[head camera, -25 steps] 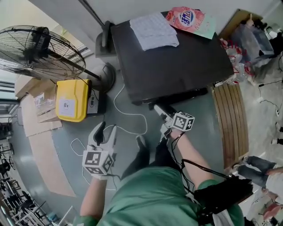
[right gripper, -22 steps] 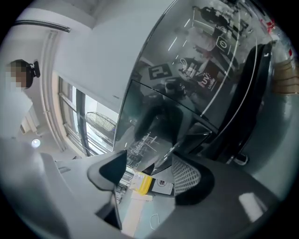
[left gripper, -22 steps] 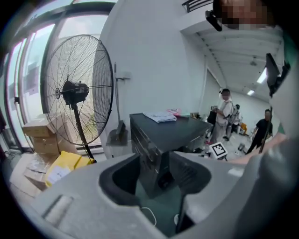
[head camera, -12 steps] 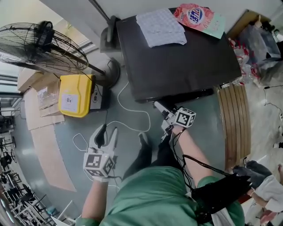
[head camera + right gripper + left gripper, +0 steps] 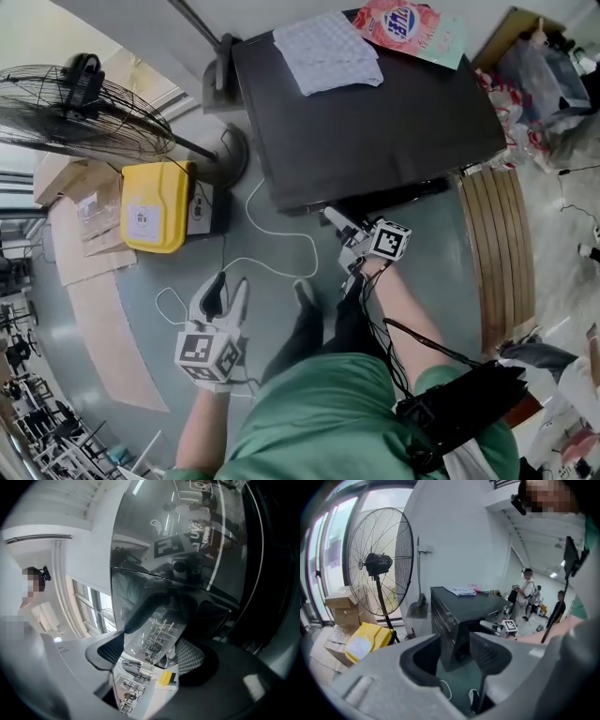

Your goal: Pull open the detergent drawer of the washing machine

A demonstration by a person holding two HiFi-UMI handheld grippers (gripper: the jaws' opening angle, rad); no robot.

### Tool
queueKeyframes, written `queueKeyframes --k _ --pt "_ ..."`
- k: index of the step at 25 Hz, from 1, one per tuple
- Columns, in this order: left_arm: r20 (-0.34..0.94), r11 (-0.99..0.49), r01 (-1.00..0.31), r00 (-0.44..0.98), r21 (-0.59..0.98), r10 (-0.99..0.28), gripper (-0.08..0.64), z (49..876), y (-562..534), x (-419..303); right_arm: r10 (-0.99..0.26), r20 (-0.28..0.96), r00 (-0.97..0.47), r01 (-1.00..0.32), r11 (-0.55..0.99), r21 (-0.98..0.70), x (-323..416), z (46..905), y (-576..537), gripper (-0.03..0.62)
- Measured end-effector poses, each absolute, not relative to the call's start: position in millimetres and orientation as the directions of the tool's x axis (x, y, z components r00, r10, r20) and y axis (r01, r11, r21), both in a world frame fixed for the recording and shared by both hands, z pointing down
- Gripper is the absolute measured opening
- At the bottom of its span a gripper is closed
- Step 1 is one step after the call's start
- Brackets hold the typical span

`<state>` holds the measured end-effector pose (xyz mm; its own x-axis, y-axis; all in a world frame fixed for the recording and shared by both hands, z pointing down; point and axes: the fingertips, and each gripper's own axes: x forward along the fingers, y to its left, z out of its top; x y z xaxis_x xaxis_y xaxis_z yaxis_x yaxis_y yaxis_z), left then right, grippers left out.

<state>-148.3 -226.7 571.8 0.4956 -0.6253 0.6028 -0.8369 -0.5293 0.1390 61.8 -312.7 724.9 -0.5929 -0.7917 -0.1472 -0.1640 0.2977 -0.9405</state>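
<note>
The black washing machine (image 5: 375, 112) stands at the top of the head view. My right gripper (image 5: 334, 221) is at the top of its front face, near the left corner. In the right gripper view the glossy dark front panel (image 5: 187, 550) fills the picture. The right gripper (image 5: 154, 639) has its jaws wide apart with a mirror-like piece of that panel between them; the pads do not visibly press on it. I cannot make out the drawer's outline. My left gripper (image 5: 230, 281) hangs open over the floor with nothing between its jaws; its own view shows the left gripper (image 5: 454, 644) facing the machine (image 5: 459, 616).
A big floor fan (image 5: 84, 103), a yellow case (image 5: 155, 206) and cardboard boxes (image 5: 94, 211) stand at the left. A white cable (image 5: 272, 244) lies on the floor. A cloth (image 5: 323, 52) and a detergent bag (image 5: 412, 28) lie on the machine. A slatted board (image 5: 497, 253) lies at the right.
The right gripper has stayed at the machine's front top edge and turned a little. The left gripper has sunk slightly and stays open.
</note>
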Motion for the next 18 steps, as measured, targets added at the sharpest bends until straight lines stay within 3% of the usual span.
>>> queueKeyframes --k 13,18 --pt "0.622 -0.541 -0.830 0.498 0.138 -0.605 0.182 571 -191 -154 -0.795 -0.221 -0.565 -0.136 0.354 -0.925 68 717 -309 0.322" --pt "0.636 -0.540 -0.828 0.498 0.149 -0.589 0.181 575 -168 -165 -0.785 -0.216 -0.581 -0.146 0.362 -0.921 66 721 -305 0.290"
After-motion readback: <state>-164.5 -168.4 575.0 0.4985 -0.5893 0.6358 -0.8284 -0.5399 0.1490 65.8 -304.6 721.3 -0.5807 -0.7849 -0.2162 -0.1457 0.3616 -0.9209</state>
